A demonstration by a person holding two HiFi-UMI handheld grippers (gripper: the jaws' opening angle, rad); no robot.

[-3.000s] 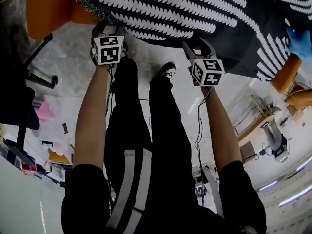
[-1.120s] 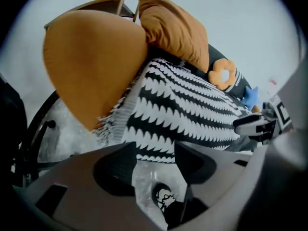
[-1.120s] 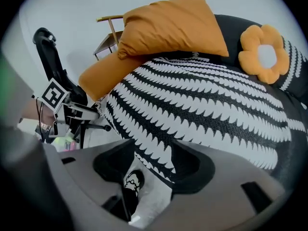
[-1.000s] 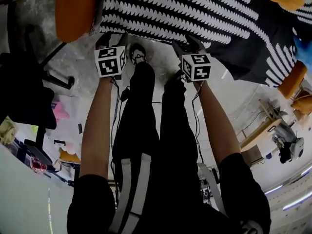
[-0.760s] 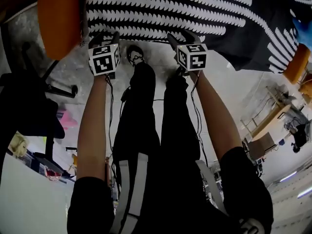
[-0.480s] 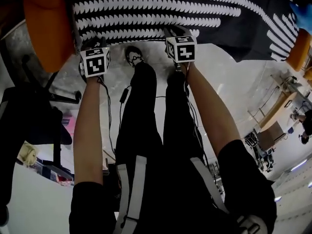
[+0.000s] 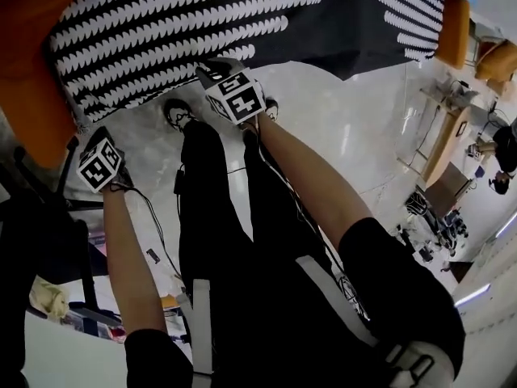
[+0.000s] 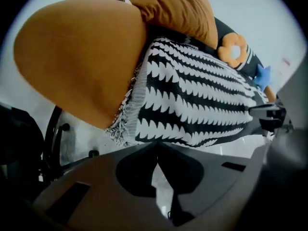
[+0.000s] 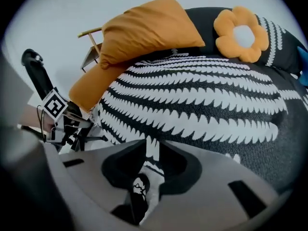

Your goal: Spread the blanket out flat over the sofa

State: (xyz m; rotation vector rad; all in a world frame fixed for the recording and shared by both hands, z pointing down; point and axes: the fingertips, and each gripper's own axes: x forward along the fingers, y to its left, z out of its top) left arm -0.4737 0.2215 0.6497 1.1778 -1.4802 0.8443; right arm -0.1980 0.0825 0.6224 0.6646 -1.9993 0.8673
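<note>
The black-and-white patterned blanket [image 7: 202,14] [image 8: 192,105] [image 9: 202,100] lies over the orange sofa and hangs down its front. My right gripper [image 7: 213,69] [image 9: 151,149] is at the hanging front edge. Its jaws are closing, with a white-striped fold of blanket filling the gap between them. My left gripper [image 7: 102,142] [image 8: 156,149] sits lower, near the fringed corner beside the sofa arm [image 7: 32,79] [image 8: 82,57]. Its jaws are shut tip to tip. I see no fabric between them, and the blanket's edge lies just beyond.
An orange cushion [image 9: 144,28] and a flower cushion [image 9: 240,35] rest at the sofa's back, with a blue item [image 8: 262,76] at the far end. A black chair base [image 8: 53,138] stands left of the sofa arm. The person's legs and shoes [image 7: 178,115] stand close to the sofa front.
Both grippers rose to the blanket's front edge and their jaws closed. The head view swung round. The left gripper now sits lower left, off the edge, while the right stays at it.
</note>
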